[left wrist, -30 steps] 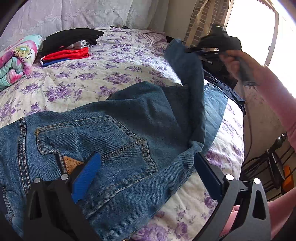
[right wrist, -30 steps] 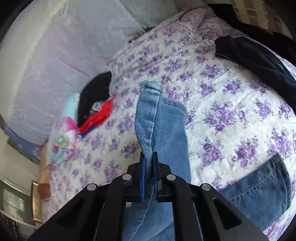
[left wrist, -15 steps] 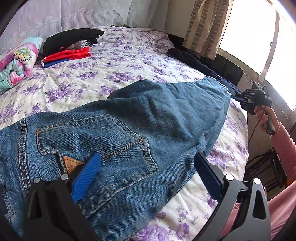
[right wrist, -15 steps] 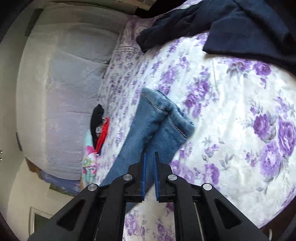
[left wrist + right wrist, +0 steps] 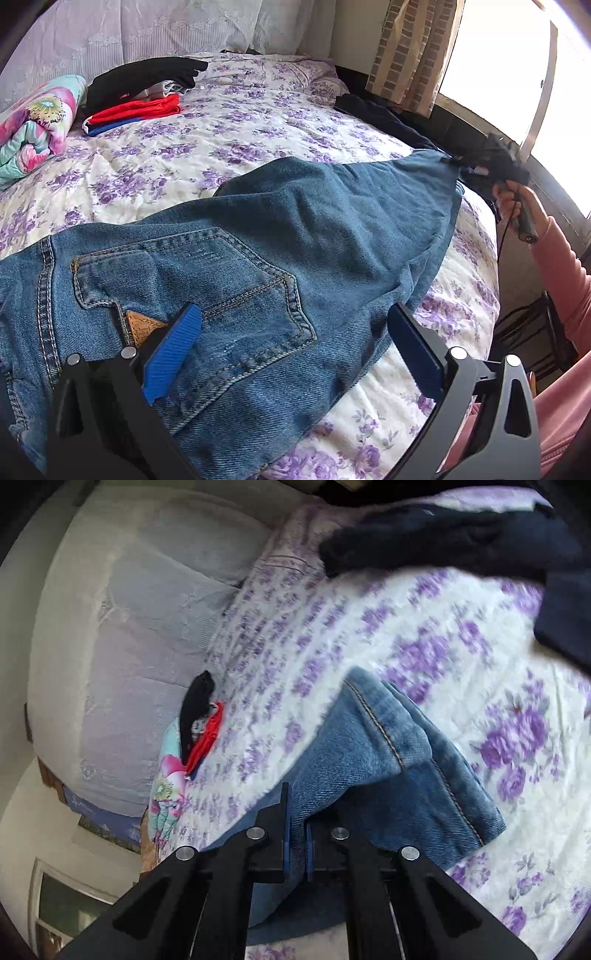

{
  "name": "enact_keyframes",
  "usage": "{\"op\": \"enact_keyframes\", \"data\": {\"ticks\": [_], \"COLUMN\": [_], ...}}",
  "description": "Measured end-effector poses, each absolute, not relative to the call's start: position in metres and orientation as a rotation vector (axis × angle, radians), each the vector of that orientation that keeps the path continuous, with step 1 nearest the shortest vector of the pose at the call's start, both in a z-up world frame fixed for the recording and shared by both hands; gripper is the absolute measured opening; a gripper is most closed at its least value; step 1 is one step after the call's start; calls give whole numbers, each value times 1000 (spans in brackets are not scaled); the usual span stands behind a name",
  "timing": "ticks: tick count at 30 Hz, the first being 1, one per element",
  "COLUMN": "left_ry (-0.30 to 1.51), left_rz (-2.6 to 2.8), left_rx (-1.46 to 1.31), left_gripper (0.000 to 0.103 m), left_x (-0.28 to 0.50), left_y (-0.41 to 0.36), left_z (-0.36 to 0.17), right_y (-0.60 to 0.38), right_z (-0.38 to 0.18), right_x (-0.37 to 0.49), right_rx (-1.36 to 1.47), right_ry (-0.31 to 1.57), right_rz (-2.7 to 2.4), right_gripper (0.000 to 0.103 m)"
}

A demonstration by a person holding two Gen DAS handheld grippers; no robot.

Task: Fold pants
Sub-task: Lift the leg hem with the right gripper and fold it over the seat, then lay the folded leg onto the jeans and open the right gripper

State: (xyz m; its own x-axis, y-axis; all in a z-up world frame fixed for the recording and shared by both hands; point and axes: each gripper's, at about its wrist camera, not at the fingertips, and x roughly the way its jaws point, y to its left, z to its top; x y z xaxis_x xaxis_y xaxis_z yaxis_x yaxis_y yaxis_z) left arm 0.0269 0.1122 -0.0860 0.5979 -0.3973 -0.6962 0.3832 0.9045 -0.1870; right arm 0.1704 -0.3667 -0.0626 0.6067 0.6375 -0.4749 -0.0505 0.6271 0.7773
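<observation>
Blue jeans (image 5: 280,251) lie on the floral bedspread (image 5: 229,122), back pocket and leather patch up, legs stretched toward the right edge. My left gripper (image 5: 295,339) is open and empty, hovering over the seat and pocket area. My right gripper (image 5: 295,834) is shut on the jeans' leg ends (image 5: 399,760), with the hems hanging past the fingers. In the left wrist view the right gripper (image 5: 491,162) holds the leg ends pulled out taut at the bed's far right.
A stack of folded black, red and blue clothes (image 5: 136,96) and a rolled floral blanket (image 5: 33,122) lie at the far left. A dark garment (image 5: 480,546) lies near the window side. A chair (image 5: 532,325) stands beside the bed.
My right gripper carried the leg ends from up above the bed out and down to the right, stretching the legs flat. The left gripper has stayed in place, open.
</observation>
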Motion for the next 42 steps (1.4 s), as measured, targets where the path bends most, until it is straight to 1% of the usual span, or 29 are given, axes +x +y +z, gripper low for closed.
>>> {"op": "enact_keyframes", "data": {"ticks": [2,4,6,8,9,10,11,13,14,17,20,22,24,27,30,32,35,38,42], "left_ry": [813,811,811,812,816,822,835,831,807,703,652,664,729,807,769,764,760,758,757], "left_rz": [-455,-458,-458,-461,-460,-458,-454,-445,-438,-405,-361,-353,-322,-304,-337,-350,-358,-357,-369], "left_rx": [-18,-16,-15,-15,-13,-7,9,52,88,155,146,125,105,47,33,15,4,7,-12], "left_gripper": [98,98,98,98,98,98,98,98,98,98,98,98,98,98,98,98,98,98,98], "left_x": [27,26,25,24,23,22,18,7,-2,-25,-19,-5,14,28,20,20,19,19,20], "left_y": [112,112,112,111,111,110,109,111,113,124,138,145,152,167,172,175,176,175,177], "left_z": [-86,-86,-86,-85,-85,-84,-81,-72,-64,-37,-19,-21,-38,-71,-70,-71,-71,-71,-71], "right_y": [-372,-377,-385,-394,-398,-405,-409,-413,-412,-385,-318,-255,-198,-115,-49,-21,-1,14,26], "right_z": [-32,-27,-48,-90,-110,-117,-111,-88,-75,-26,20,40,45,32,12,-2,-26,-44,-48], "right_x": [150,130,124,128,129,127,123,107,96,71,70,78,91,115,143,168,190,193,188], "right_rx": [770,767,761,757,800,861,888,851,828,675,486,362,280,157,-18,-86,-170,-295,-354], "right_ry": [732,679,721,840,880,853,862,849,823,795,768,766,791,889,974,1038,1161,1276,1398], "right_rz": [498,506,450,353,356,387,394,348,344,414,601,764,906,1079,1138,1153,1170,1201,1346], "right_gripper": [6,6,6,7,5,6,11,43,64,64,64,64,64,64,64,64,64,64,66]}}
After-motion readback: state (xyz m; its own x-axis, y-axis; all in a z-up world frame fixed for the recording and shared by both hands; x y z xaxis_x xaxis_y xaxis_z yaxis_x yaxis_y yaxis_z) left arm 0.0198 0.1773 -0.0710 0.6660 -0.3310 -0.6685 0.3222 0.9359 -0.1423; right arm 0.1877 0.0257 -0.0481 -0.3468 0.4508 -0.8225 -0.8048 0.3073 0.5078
